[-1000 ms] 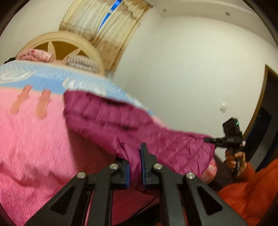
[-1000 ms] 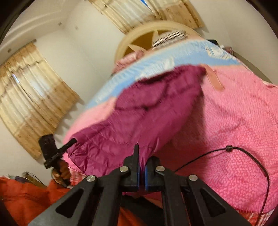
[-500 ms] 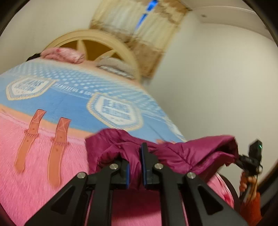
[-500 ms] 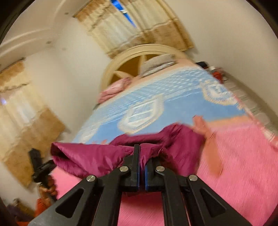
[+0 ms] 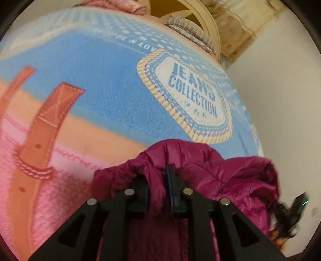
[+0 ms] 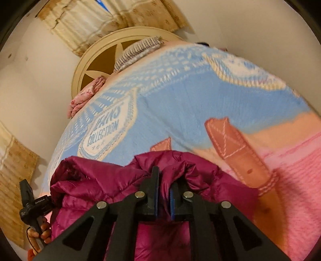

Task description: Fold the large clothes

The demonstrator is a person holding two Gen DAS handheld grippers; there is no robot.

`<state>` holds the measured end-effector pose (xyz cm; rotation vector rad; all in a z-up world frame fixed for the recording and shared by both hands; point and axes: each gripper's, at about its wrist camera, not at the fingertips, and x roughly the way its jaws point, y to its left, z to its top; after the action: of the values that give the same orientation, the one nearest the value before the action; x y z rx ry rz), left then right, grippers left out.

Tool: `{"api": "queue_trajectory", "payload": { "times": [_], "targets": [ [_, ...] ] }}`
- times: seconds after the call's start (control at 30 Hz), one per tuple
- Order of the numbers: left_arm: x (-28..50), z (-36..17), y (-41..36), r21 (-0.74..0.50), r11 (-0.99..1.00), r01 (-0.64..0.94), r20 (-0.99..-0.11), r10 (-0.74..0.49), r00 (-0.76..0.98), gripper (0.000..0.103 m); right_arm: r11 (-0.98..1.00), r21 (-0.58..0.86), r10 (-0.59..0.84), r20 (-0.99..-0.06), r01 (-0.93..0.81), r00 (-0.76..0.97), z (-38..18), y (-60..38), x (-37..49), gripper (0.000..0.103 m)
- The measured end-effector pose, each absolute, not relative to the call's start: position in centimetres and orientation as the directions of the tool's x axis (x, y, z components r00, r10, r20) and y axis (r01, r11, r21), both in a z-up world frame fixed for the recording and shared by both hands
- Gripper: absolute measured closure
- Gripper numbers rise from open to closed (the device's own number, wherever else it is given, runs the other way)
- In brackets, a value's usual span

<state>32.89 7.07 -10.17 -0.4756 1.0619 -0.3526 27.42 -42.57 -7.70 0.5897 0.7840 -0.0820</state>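
A magenta quilted puffer jacket (image 5: 230,180) lies bunched on the bed's blue-and-pink blanket (image 5: 100,90). A thick fold of it fills the gap of my left gripper (image 5: 157,174), whose jaws are opening while the pads still touch the fabric. In the right wrist view the jacket (image 6: 90,180) spreads to the left. My right gripper (image 6: 164,176) has a fold between its blue pads, and its jaws are opening too. Both grippers point down at the blanket (image 6: 190,100), close above it.
A round cream headboard (image 6: 96,58) with pillows (image 5: 188,30) stands at the far end of the bed. Beige curtains (image 6: 120,16) hang behind it. A hand (image 6: 38,230) on the other black handle shows at the jacket's left end. White wall runs along the bed's side.
Both grippers swept the jacket's edge forward over the bed and down towards the blue part of the blanket. The spread jacket is now bunched, and both pairs of fingers stand slightly wider.
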Motion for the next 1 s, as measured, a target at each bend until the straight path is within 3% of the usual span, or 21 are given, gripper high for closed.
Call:
{"api": "queue_trajectory", "payload": {
  "times": [0.1, 0.13, 0.17, 0.2, 0.23, 0.27, 0.3, 0.33, 0.4, 0.6, 0.7, 0.77, 0.83, 0.9, 0.97, 1.0],
  "targets": [
    [33.5, -10.5, 9.0, -0.657, 0.754, 0.007, -0.685, -0.601, 0.411, 0.082, 0.782, 0.554, 0.198, -0.655, 0.286, 0.729, -9.2, -43.8, 26.7, 0.091],
    [33.6, -10.4, 9.7, -0.689, 0.725, -0.007, -0.665, -0.628, 0.405, 0.078, 0.761, 0.585, 0.221, -0.640, 0.281, 0.736, -9.5, -44.1, 26.5, 0.090],
    [33.7, -10.1, 10.6, -0.717, 0.696, -0.021, -0.642, -0.649, 0.407, 0.069, 0.728, 0.628, 0.255, -0.621, 0.275, 0.741, -9.5, -44.7, 25.9, 0.082],
    [33.6, -9.4, 11.5, -0.723, 0.691, -0.027, -0.635, -0.648, 0.421, 0.062, 0.702, 0.659, 0.282, -0.606, 0.271, 0.743, -9.2, -45.2, 25.2, 0.065],
    [33.6, -8.7, 11.7, -0.713, 0.701, -0.023, -0.636, -0.632, 0.442, 0.043, 0.690, 0.674, 0.299, -0.598, 0.264, 0.744, -8.5, -45.7, 24.6, 0.051],
    [33.2, -7.6, 12.3, -0.686, 0.727, -0.016, -0.643, -0.595, 0.482, 0.018, 0.685, 0.686, 0.309, -0.577, 0.244, 0.756, -7.4, -46.2, 23.7, 0.022],
    [32.3, -6.0, 13.4, -0.627, 0.779, -0.008, -0.654, -0.520, 0.550, 0.009, 0.688, 0.689, 0.291, -0.552, 0.230, 0.782, -6.1, -46.4, 22.5, 0.009],
    [31.5, -4.9, 14.0, -0.589, 0.808, 0.005, -0.645, -0.474, 0.599, 0.000, 0.696, 0.685, 0.262, -0.520, 0.214, 0.813, -4.5, -46.7, 21.1, 0.009],
    [29.5, -3.0, 15.3, -0.524, 0.851, 0.042, -0.620, -0.415, 0.666, 0.000, 0.725, 0.663, 0.224, -0.484, 0.187, 0.846, -1.8, -46.9, 18.9, 0.009],
    [23.1, -4.9, 14.9, -0.462, 0.876, 0.141, -0.662, -0.446, 0.602, 0.000, 0.920, 0.265, -0.023, -0.699, 0.289, 0.714, -2.3, -42.2, 14.9, 0.011],
    [20.5, -7.0, 14.4, -0.529, 0.835, 0.150, -0.640, -0.509, 0.575, 0.000, 0.908, 0.311, 0.021, -0.706, 0.282, 0.708, -4.9, -40.9, 13.5, 0.032],
    [19.8, -8.3, 14.3, -0.591, 0.794, 0.143, -0.621, -0.560, 0.549, 0.000, 0.899, 0.344, 0.062, -0.713, 0.271, 0.698, -6.5, -40.1, 13.2, 0.034],
    [19.6, -9.3, 13.4, -0.647, 0.751, 0.135, -0.598, -0.609, 0.521, 0.001, 0.908, 0.325, 0.063, -0.728, 0.263, 0.683, -7.6, -39.0, 13.6, 0.044],
    [19.2, -9.6, 12.6, -0.673, 0.722, 0.160, -0.572, -0.646, 0.506, 0.007, 0.926, 0.284, 0.043, -0.735, 0.250, 0.677, -8.0, -37.6, 14.2, 0.053],
    [19.0, -9.3, 10.9, -0.631, 0.748, 0.204, -0.598, -0.637, 0.487, 0.031, 0.943, 0.227, 0.007, -0.746, 0.244, 0.666, -8.0, -36.7, 14.5, 0.069],
    [18.7, -9.1, 10.3, -0.599, 0.768, 0.224, -0.611, -0.621, 0.491, 0.038, 0.946, 0.209, -0.008, -0.747, 0.246, 0.664, -7.8, -36.4, 14.5, 0.079]
  ]
}}
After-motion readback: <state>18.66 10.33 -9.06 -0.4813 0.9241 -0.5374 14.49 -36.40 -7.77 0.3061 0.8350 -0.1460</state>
